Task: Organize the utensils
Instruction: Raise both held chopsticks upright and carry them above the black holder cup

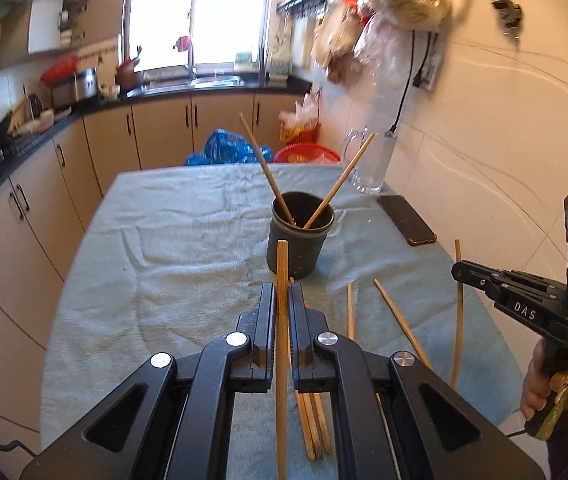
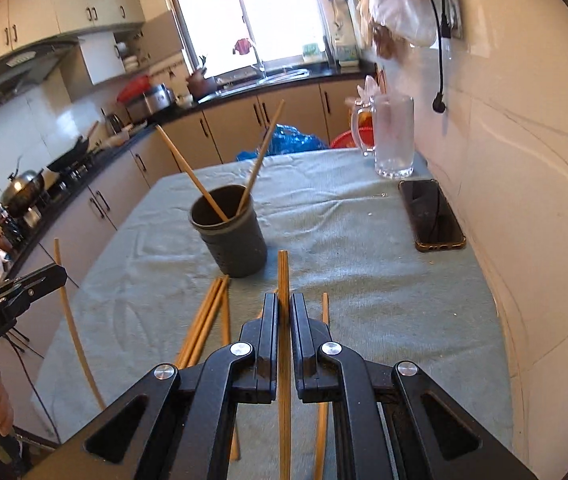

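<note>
Two handheld grippers over a cloth-covered table (image 1: 164, 240), each pinching one wooden chopstick. The left gripper (image 1: 282, 300), bottom centre of its view, has its fingers pressed onto a chopstick (image 1: 282, 264). The right gripper (image 2: 284, 312) clamps another chopstick (image 2: 283, 272). A dark holder cup (image 2: 230, 236) at centre already holds two. Loose chopsticks (image 2: 204, 320) lie in front of it. They look light, stiff and smooth, best gripped near mid-length to stop swivelling
</note>
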Action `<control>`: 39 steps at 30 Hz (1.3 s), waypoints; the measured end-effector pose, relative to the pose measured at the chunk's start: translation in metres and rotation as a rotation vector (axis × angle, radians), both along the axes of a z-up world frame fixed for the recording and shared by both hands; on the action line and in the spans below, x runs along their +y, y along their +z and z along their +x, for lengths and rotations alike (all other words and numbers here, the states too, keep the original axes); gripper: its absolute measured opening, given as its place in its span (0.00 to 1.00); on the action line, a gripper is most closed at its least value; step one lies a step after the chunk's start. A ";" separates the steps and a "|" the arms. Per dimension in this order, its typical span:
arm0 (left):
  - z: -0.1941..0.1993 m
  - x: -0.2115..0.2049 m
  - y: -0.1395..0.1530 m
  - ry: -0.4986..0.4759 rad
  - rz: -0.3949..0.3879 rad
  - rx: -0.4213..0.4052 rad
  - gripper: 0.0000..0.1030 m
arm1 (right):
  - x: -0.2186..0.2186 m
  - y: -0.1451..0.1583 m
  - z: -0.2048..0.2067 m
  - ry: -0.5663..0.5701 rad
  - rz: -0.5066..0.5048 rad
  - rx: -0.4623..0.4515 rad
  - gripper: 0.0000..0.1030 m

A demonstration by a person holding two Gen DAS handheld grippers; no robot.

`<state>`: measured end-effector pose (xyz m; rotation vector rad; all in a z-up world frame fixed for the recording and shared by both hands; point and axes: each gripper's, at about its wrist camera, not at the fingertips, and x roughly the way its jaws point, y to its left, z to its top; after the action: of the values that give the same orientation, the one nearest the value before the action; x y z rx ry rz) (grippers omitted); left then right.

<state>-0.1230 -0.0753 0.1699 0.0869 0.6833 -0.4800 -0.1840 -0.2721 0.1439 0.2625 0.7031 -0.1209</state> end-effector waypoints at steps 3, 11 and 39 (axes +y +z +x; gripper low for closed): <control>-0.019 0.005 0.006 0.006 0.006 -0.040 0.05 | 0.006 0.006 -0.014 0.002 -0.006 -0.025 0.07; -0.050 0.022 0.018 0.013 -0.023 -0.073 0.05 | 0.016 0.027 -0.047 0.014 -0.007 -0.094 0.07; -0.058 0.036 0.048 0.008 -0.062 -0.105 0.05 | 0.026 0.058 -0.059 0.024 -0.072 -0.173 0.07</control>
<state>-0.1813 -0.0393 0.2178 0.0510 0.5657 -0.4855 -0.2431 -0.2460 0.2019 0.1925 0.5284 -0.0993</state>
